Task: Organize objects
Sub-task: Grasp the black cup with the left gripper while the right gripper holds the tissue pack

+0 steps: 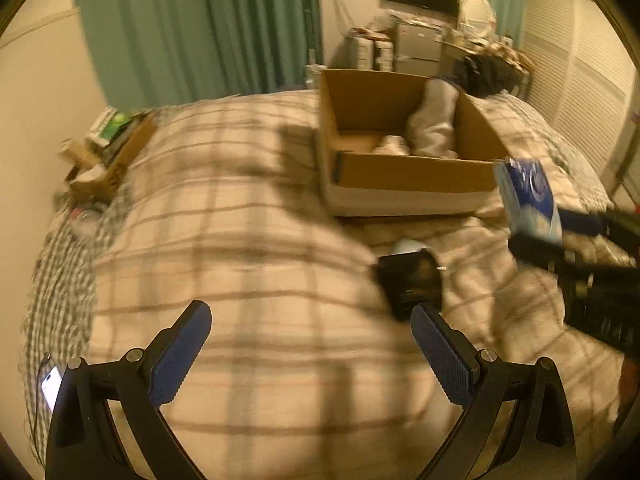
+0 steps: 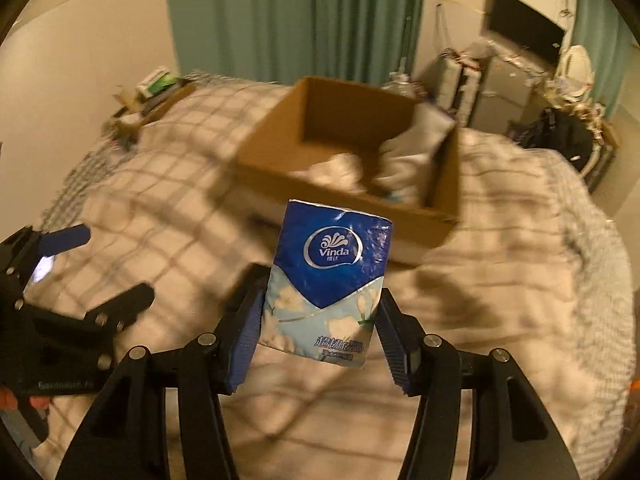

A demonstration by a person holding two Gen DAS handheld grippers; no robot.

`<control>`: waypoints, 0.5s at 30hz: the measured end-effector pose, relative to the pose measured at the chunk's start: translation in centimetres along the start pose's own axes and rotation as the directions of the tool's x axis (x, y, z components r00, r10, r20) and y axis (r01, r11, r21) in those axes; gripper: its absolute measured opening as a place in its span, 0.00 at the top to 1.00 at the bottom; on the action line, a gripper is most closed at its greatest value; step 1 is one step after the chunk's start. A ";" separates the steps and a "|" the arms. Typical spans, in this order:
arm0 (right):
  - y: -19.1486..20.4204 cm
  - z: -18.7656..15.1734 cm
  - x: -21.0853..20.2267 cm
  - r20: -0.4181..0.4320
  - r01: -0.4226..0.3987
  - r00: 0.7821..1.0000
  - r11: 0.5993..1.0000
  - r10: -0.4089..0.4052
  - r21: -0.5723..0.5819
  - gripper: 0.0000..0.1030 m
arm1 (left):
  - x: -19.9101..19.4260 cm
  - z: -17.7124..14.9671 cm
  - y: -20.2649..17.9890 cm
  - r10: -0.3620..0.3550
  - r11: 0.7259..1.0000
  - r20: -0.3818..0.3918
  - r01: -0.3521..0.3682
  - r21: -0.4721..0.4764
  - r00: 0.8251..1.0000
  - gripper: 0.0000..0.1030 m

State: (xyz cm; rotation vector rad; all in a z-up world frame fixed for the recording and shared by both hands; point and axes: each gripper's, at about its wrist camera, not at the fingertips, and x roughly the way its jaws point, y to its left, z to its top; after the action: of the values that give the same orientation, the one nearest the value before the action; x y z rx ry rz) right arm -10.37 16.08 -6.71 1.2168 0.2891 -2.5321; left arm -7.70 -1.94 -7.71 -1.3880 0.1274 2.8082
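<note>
Tissue pack (image 2: 326,280) stood upright, long axis vertical, logo toward us, clamped at its lower sides by our right gripper (image 2: 320,322) above the plaid quilt (image 2: 500,280). Our left gripper (image 1: 312,354) hung spread, grasping nothing. Beyond, the cardboard box (image 2: 444,184) contained pale crumpled cloth (image 2: 404,152).

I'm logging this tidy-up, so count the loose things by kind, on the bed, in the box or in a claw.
Tissue packs: 1, the blue pack in the right claw
Cardboard boxes: 1, open box on the bed
Dark round objects: 1, too blurred to name
Pale bundles in the box: 1
Total: 4
</note>
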 end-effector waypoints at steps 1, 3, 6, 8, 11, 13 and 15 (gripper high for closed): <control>-0.6 0.3 -0.1 0.001 0.020 1.000 1.000 -0.020 -0.003 0.47 | 0.3 0.3 -1.0 -0.014 1.000 -0.004 0.014 0.017 1.000 0.00; -2.1 0.4 0.0 0.006 0.068 0.998 0.998 -0.068 0.004 0.47 | 1.2 0.8 -3.1 -0.029 0.999 -0.016 0.030 0.043 0.999 0.00; -3.5 -0.3 0.6 0.002 0.093 0.996 0.995 -0.093 0.032 0.47 | 2.8 1.0 -5.3 -0.049 0.997 -0.042 0.052 0.064 0.998 0.00; -3.9 -1.1 1.7 -0.016 0.119 0.993 0.992 -0.119 0.029 0.47 | 4.2 0.9 -6.5 -0.041 0.996 -0.063 0.046 0.075 0.997 0.00; -4.3 -2.1 3.0 -0.052 0.090 0.995 0.995 -0.088 0.035 0.47 | 6.3 0.9 -7.6 -0.007 0.994 -0.092 0.017 0.108 0.996 0.04; -4.3 -2.2 3.5 -0.060 0.075 0.996 0.997 -0.072 0.037 0.47 | 7.4 1.0 -7.9 -0.001 0.993 -0.108 0.014 0.116 0.994 0.06; -4.4 -2.4 3.4 -0.055 0.067 0.996 0.997 -0.065 0.040 0.47 | 8.5 1.1 -7.9 -0.012 0.995 -0.136 0.026 0.101 0.991 0.11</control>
State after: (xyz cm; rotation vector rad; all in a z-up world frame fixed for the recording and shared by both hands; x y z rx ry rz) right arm -12.29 20.25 -10.69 1.3137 0.2944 -2.5767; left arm -13.38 5.77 -14.34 -1.5456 0.2540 2.6495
